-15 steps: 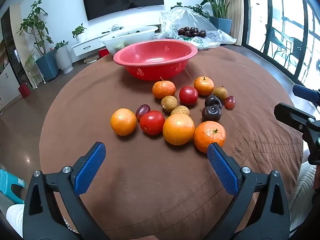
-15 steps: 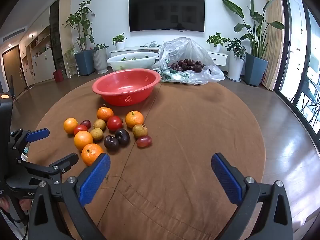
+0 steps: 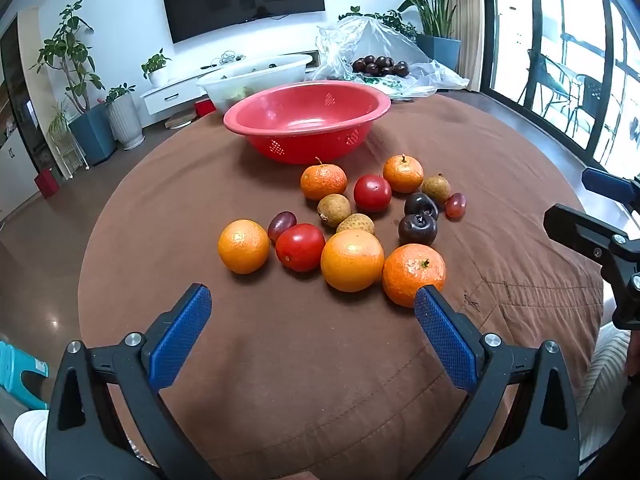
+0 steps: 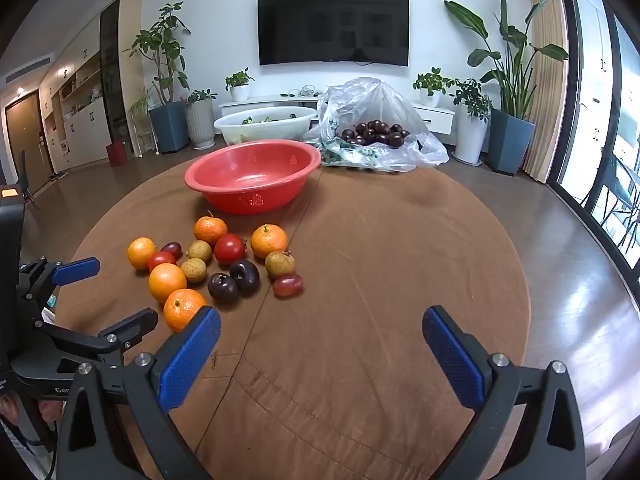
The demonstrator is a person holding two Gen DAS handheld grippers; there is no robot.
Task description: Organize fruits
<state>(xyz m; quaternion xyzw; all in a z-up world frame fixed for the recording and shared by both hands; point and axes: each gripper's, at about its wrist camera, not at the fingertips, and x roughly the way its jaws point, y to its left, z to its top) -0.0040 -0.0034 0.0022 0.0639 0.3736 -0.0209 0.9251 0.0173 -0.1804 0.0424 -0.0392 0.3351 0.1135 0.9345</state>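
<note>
Left gripper [image 3: 312, 312] jaws spread, nothing held, aimed at the nearest mandarin [image 3: 413, 274] just ahead, likely the first pick. Right gripper [image 4: 320, 340] jaws also spread, over bare tabletop [image 4: 380, 260]. Fruits clustered loose before the empty red colander bowl [image 3: 306, 120], probably their destination.

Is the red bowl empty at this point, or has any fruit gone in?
Empty. Both wrist views show the red bowl with a bare interior, and the loose fruit, such as the nearest orange, sits on the brown cloth.
</note>
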